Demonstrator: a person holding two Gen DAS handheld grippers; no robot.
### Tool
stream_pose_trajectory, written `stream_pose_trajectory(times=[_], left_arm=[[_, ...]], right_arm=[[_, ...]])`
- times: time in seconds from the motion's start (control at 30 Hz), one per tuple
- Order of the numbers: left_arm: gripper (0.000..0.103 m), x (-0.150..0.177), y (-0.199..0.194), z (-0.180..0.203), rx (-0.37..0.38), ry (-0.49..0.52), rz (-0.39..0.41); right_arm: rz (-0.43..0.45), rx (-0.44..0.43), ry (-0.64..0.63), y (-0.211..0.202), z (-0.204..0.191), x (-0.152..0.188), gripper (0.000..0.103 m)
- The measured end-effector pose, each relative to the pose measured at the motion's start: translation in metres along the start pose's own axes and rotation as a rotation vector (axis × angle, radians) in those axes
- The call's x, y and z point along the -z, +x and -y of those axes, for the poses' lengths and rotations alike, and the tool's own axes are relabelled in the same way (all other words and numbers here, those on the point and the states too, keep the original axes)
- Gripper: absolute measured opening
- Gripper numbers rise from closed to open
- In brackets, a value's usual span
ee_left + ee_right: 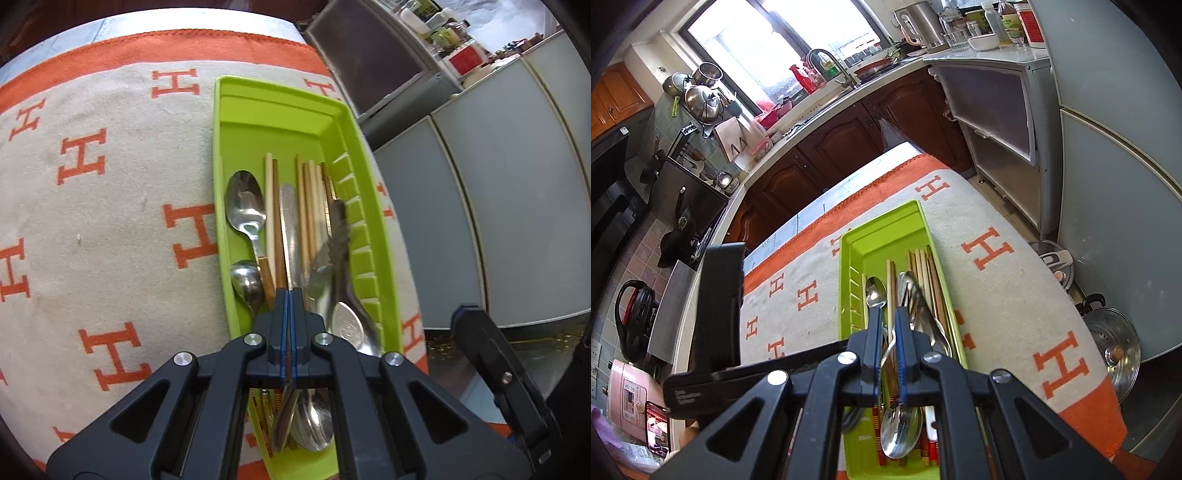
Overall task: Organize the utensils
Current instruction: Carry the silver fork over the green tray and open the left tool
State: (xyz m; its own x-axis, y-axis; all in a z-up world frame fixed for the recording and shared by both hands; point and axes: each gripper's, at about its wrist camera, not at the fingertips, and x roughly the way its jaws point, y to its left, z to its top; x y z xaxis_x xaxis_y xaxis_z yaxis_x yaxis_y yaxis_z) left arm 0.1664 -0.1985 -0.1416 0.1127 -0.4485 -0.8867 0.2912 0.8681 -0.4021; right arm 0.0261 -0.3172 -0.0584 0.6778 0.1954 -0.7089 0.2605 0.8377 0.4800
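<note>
Both grippers are held over the green tray (373, 236): left gripper (289, 295) pressed together, right gripper (887, 332) narrowly clamped on a spoon (899, 430), seemingly to be lowered and released next.

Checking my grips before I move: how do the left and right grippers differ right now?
The left gripper has its jaws pressed together, with nothing clearly between them; the right gripper has a gap, with a thin metal spoon handle running through it. Both are black with blue pads and hover over the lime-green plastic utensil tray.
</note>
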Motion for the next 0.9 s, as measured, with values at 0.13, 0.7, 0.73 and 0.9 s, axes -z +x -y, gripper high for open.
stream_pose_trajectory(times=[0.13,0.7,0.73,0.9], left_arm=[[0.0,0.006,-0.006,0.003,-0.039,0.052,0.028],[0.006,0.056,-0.068,-0.007,-0.108,0.105,0.114],[0.01,0.059,-0.073,-0.009,-0.114,0.102,0.121],[0.043,0.075,-0.095,-0.021,-0.158,0.07,0.178]], right_arm=[[-0.01,0.012,-0.02,0.003,-0.003,0.0,0.007],[-0.11,0.067,-0.079,0.023,-0.01,0.02,0.007],[-0.115,0.067,-0.083,0.023,-0.011,0.022,0.007],[-0.135,0.066,-0.112,0.023,-0.019,0.032,0.007]])
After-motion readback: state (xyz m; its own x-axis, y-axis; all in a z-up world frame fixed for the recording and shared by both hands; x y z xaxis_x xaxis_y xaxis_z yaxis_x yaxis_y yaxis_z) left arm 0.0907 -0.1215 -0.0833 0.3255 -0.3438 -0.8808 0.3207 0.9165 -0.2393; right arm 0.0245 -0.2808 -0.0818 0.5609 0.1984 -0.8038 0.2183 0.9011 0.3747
